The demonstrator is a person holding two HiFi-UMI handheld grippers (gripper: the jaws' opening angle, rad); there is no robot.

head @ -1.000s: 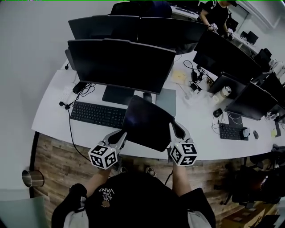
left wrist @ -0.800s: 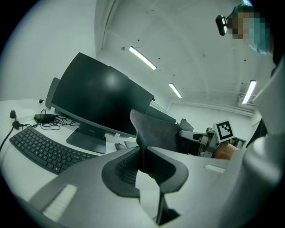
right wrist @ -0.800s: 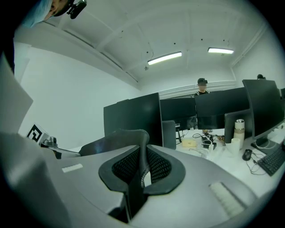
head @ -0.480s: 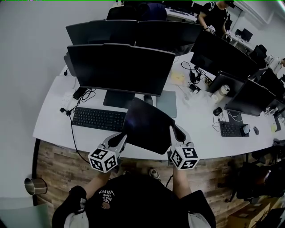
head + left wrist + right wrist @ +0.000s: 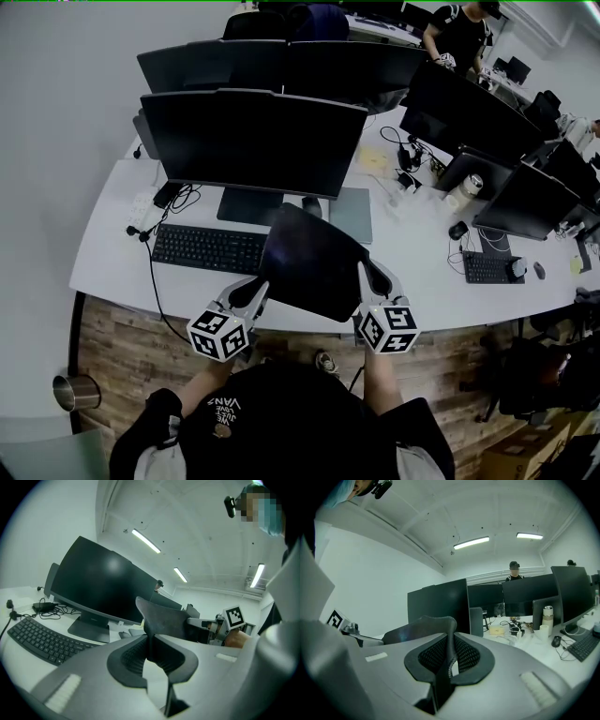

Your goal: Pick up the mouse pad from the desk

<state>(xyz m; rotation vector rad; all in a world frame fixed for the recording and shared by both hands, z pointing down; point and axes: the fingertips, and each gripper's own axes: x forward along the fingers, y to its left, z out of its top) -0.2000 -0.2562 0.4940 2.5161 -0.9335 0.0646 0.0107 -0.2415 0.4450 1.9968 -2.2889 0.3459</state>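
Mouse pad [image 5: 314, 261] edges clamped: left hand-held gripper [image 5: 261, 287], right hand-held gripper [image 5: 364, 273].

The raised mouse pad [image 5: 314, 267] hides part of the front edge of the desk [image 5: 112, 253].

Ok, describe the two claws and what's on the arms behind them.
Both the left claw and right claw have pale grey moulded bodies, lined inside by dark, finely textured pads. Each carries a white cube printed with black square markers. The person's top is black with pale lettering; its dark sleeves stop short of the wrists.
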